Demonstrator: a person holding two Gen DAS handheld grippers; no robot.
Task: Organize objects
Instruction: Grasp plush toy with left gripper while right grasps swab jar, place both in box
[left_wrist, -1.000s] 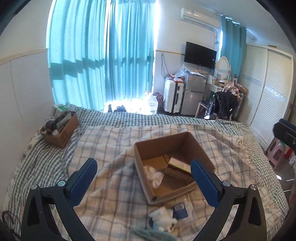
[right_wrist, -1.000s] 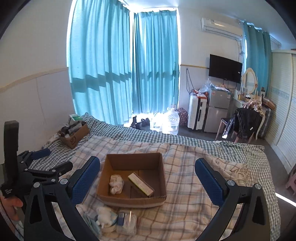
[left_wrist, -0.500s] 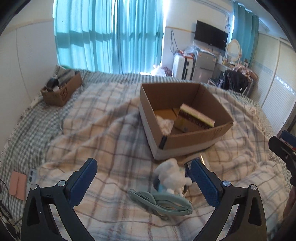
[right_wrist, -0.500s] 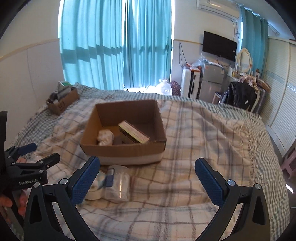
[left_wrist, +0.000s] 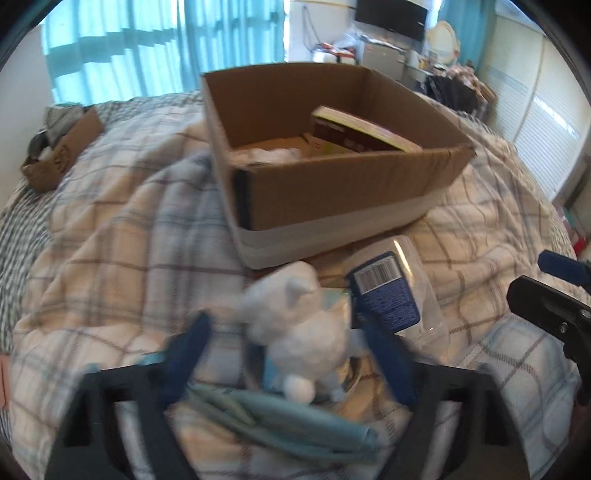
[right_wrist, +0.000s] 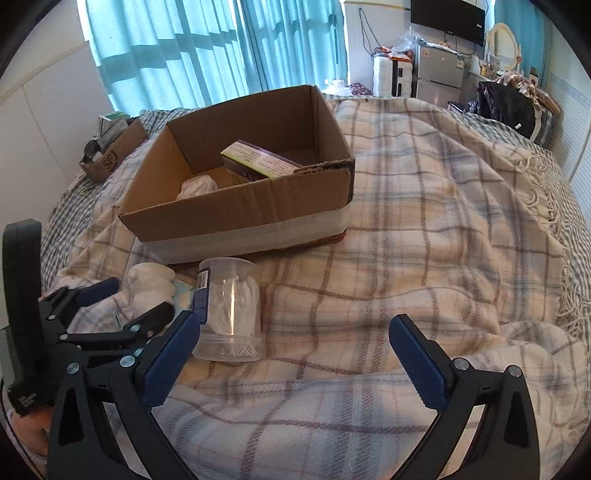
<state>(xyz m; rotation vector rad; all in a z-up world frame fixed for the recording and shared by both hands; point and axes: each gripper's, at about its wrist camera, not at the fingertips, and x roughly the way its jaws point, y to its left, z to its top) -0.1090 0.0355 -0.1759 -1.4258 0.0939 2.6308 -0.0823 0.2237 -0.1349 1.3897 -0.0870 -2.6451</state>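
An open cardboard box sits on the plaid blanket and holds a long carton and a white wad. In front of it lie a white plush toy, a clear jar of cotton swabs with a blue label, and a teal clip. My left gripper is open with its jaws on either side of the plush toy. It also shows in the right wrist view. My right gripper is open and empty, low over the blanket just right of the jar.
A smaller cardboard box of odds and ends stands at the bed's far left. The blanket spreads to the right of the box, fringed at its edge. Curtains, a fridge and a wardrobe stand beyond the bed.
Both grippers have dropped and moved forward toward the items in front of the box. The left jaws have narrowed around the plush toy. The right gripper has come down beside the jar.
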